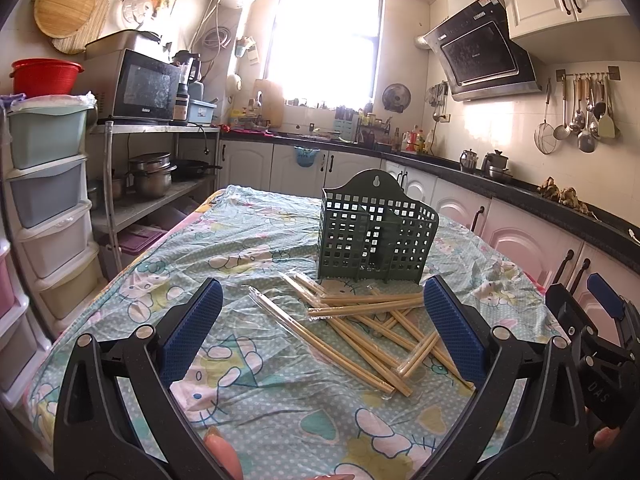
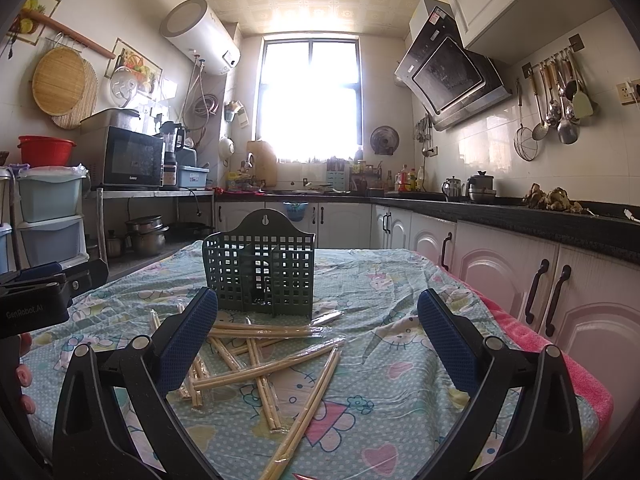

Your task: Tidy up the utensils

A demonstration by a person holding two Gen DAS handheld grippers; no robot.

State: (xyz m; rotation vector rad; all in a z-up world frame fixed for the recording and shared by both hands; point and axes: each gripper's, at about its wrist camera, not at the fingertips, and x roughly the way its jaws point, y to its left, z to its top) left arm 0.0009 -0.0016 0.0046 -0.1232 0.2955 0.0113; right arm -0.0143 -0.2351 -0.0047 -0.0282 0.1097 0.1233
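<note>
Chopsticks (image 1: 360,320), wrapped pairs, crossed in 1 pile on table (image 1: 280,412) before empty green holder (image 1: 376,232). Left gripper (image 1: 320,328), right gripper (image 2: 318,332): fingers wide apart, holding nothing. Risk: slick wrappers slipping, neighbours dragged, light holder tipping.

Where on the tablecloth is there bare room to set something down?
Free: cloth left of the green perforated plastic utensil holder toward the table's left edge, and right of it toward the pink cloth edge. Crowded: directly before the holder, where the wrapped wooden chopsticks lie crisscrossed.
</note>
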